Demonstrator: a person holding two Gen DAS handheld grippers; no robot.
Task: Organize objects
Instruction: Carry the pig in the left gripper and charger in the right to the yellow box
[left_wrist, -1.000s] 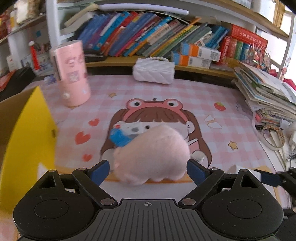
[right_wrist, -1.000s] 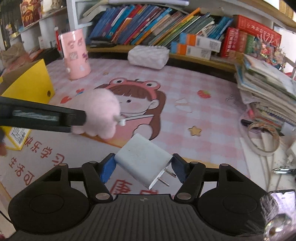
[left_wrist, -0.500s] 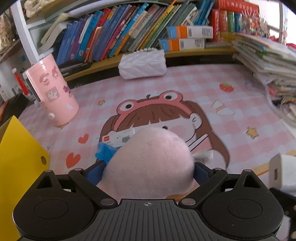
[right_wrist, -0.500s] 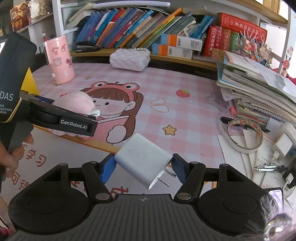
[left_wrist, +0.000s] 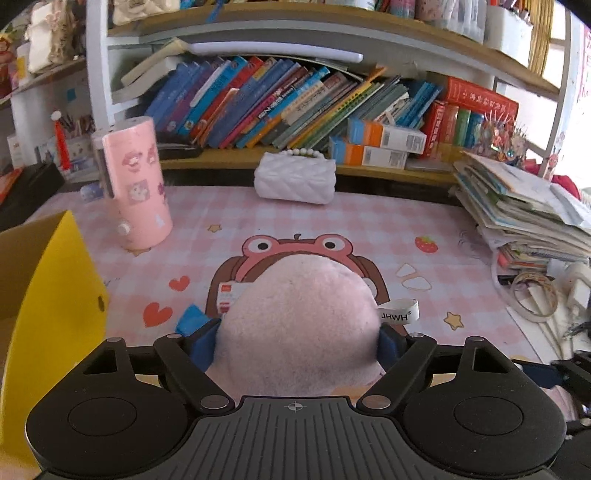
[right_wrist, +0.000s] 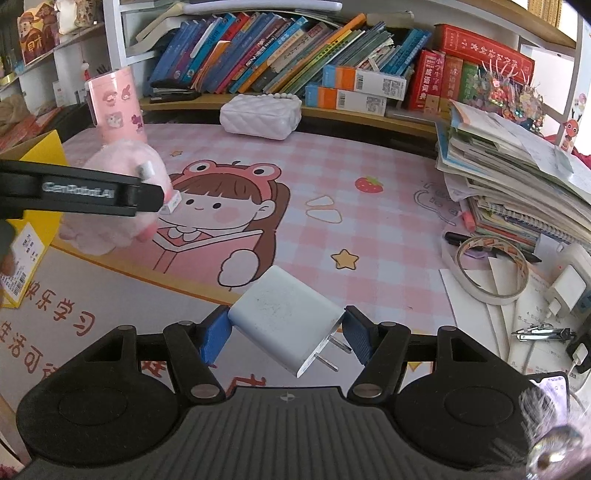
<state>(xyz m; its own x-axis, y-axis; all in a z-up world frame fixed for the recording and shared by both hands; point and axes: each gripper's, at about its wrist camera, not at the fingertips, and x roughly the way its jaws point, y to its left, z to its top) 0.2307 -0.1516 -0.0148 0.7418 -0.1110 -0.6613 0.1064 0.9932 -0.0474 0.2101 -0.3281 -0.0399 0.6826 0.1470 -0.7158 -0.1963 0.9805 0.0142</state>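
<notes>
On the pink desk mat (right_wrist: 388, 206), the left gripper (left_wrist: 297, 341) has just squeezed shut on the pink plush toy (left_wrist: 299, 325) at bottom middle, the right gripper (right_wrist: 282, 334) pinches the white charger (right_wrist: 284, 314), probably both bound for the yellow box (left_wrist: 48, 295) at left.

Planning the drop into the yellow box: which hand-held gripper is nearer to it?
Left. The left hand-held gripper, closed on the pink plush toy, is right beside the yellow box. The right hand-held gripper, gripping the white charger, sits farther away.
</notes>
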